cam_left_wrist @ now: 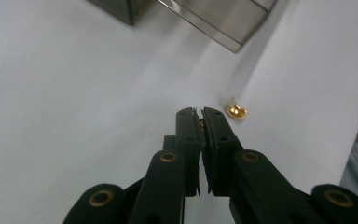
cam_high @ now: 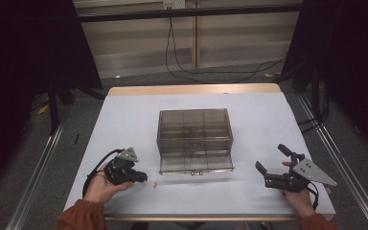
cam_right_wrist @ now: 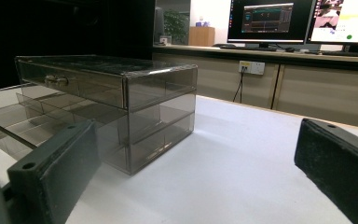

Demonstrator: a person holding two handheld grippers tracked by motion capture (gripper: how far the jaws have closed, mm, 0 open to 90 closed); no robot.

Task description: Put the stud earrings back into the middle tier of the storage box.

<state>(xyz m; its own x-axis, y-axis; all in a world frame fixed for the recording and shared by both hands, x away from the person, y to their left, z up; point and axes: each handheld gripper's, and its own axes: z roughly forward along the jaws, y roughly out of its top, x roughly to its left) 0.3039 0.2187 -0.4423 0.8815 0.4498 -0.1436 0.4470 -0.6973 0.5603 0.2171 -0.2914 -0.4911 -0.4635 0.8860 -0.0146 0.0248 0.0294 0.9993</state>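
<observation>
A smoky clear drawer box [cam_high: 195, 125] stands mid-table with its bottom drawer [cam_high: 196, 163] pulled out toward me. My left gripper [cam_high: 143, 178] lies low on the table at the front left, its jaws shut. In the left gripper view a speck of a small gold piece [cam_left_wrist: 200, 122] shows pinched between the tips of the left gripper [cam_left_wrist: 201, 113]. A second small gold piece [cam_left_wrist: 237, 111] lies on the white surface just past the tips, also seen as a pale gold piece [cam_high: 155, 185] in the high view. My right gripper [cam_high: 271, 157] rests at the front right, open and with nothing in it, facing the box [cam_right_wrist: 121, 107].
The white table top [cam_high: 258, 120] ends at a wooden far edge. Cables trail on the floor beyond it. Metal rails run along both sides of the table. In the right gripper view, a counter with monitors [cam_right_wrist: 270, 21] stands behind the table.
</observation>
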